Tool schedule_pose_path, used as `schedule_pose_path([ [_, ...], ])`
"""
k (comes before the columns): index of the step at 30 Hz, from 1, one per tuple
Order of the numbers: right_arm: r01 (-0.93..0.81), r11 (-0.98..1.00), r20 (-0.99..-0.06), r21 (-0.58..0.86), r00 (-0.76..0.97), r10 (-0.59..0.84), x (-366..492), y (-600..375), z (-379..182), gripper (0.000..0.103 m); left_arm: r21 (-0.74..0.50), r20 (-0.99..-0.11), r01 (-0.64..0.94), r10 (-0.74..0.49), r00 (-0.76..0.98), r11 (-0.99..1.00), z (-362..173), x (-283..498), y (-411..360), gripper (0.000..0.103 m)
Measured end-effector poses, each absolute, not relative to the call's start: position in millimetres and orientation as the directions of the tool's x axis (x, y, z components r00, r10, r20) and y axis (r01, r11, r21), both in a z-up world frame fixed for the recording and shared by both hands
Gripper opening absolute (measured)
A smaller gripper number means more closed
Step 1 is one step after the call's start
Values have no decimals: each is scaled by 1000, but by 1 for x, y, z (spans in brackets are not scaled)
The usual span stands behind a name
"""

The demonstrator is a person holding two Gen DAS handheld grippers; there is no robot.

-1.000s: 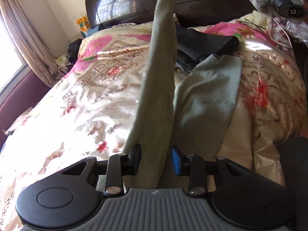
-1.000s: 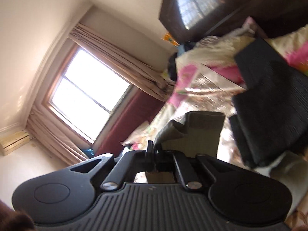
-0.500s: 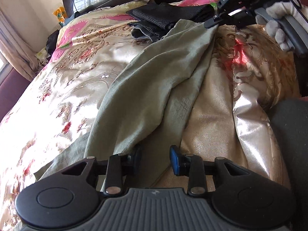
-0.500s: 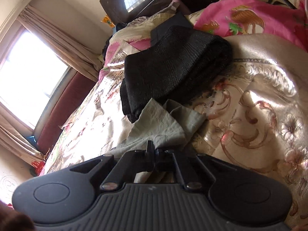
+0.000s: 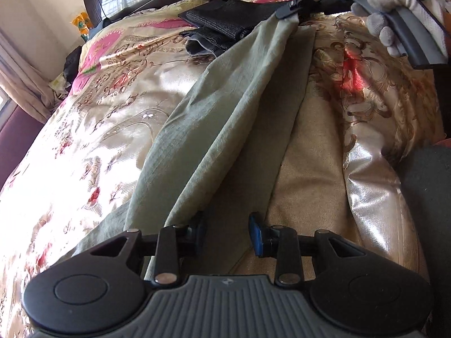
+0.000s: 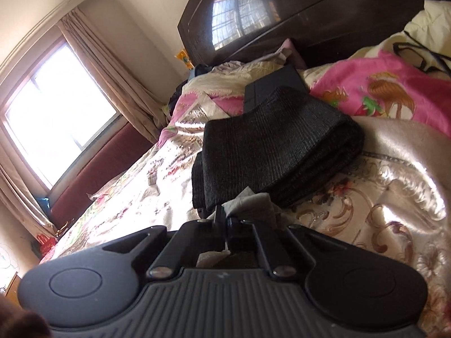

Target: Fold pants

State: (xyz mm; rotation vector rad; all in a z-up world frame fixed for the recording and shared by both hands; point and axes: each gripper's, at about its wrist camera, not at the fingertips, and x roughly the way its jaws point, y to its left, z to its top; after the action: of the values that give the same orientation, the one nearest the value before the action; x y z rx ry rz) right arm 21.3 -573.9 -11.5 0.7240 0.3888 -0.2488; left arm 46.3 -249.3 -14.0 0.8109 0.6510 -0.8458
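The olive-green pants [image 5: 225, 129] lie stretched in a long band across the flowered bedspread [image 5: 84, 140], from the near edge up to the far right. My left gripper [image 5: 227, 233] hovers low over the near end, jaws apart, with cloth running under its left finger and no pad pressing on it. At the far end my right gripper [image 5: 287, 15], held by a gloved hand [image 5: 389, 8], is shut on a corner of the pants. In the right wrist view that gripper [image 6: 224, 219] pinches a crumpled bit of the green cloth [image 6: 253, 205] just above the bed.
A stack of folded black garments [image 6: 276, 146] sits on the bed just beyond the right gripper, also seen as a dark pile [image 5: 225, 19]. The dark headboard [image 6: 310, 14] stands behind, a curtained window [image 6: 56, 112] to the left. A dark rounded object [image 5: 428, 197] borders the bed's right side.
Both grippers came down. The pants leg that hung upright from the raised right gripper now lies flat along the bed. The right gripper's view tipped from the window down to the bedspread.
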Motion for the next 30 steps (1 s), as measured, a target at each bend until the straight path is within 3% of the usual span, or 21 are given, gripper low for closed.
schedule_pose_path([
  [1,364,710,-449,603,890,-76,26,-576,-17,4,355,-766,841,-388,512,409,-14,46,-249,47],
  [5,321,710,-384,627,920,-78,23,-574,-7,4,347,-769,846,-394,504,405,-13,46,-245,47],
  [10,429,721,-519,544,847,-113,22,-579,-19,8,333,-767,847,-403,499,415,-14,48,-243,47],
  [13,424,705,-510,569,854,-103,11,-580,-21,11,325,-763,846,-410,499,423,-15,48,-241,47],
  [18,449,678,-514,582,849,-121,-9,-577,-14,28,319,-764,849,-416,494,422,-14,48,-239,48],
  [25,460,675,-551,577,829,-93,-7,-569,-19,33,322,-762,848,-417,496,421,-15,47,-239,48],
  [30,473,692,-587,546,805,-88,7,-567,-22,30,327,-762,848,-414,498,418,-15,47,-239,48],
])
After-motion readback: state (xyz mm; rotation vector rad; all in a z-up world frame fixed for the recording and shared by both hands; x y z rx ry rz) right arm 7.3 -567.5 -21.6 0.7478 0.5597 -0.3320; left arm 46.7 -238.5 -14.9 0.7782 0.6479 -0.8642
